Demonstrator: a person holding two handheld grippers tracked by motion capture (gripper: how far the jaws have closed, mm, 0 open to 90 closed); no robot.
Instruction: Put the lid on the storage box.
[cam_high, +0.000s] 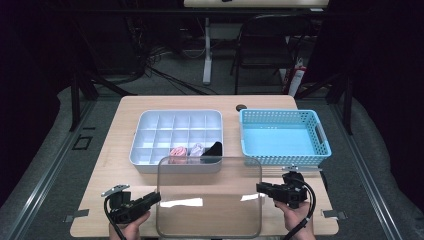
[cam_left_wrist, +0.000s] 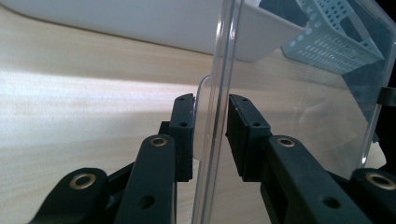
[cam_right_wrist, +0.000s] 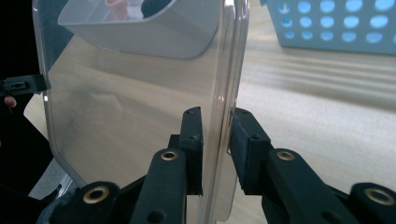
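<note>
A clear plastic lid (cam_high: 210, 200) hangs a little above the table's near edge, held by its two sides. My left gripper (cam_high: 156, 197) is shut on its left rim, and in the left gripper view the black jaws (cam_left_wrist: 210, 116) clamp the lid's edge (cam_left_wrist: 299, 107). My right gripper (cam_high: 260, 188) is shut on the right rim, the same grip showing in the right gripper view (cam_right_wrist: 217, 123) on the lid (cam_right_wrist: 130, 107). Behind the lid stands a white compartment box (cam_high: 145, 125) with a pink roll (cam_high: 177, 151), a pale roll (cam_high: 196, 149) and a black roll (cam_high: 214, 148) in its front row.
A light blue perforated basket (cam_high: 282, 159) stands to the right of the box, nothing in it. A small dark round cap (cam_high: 242, 107) lies at the wooden table's (cam_high: 115, 165) far edge. A chair (cam_high: 265, 45) and cables stand beyond the table.
</note>
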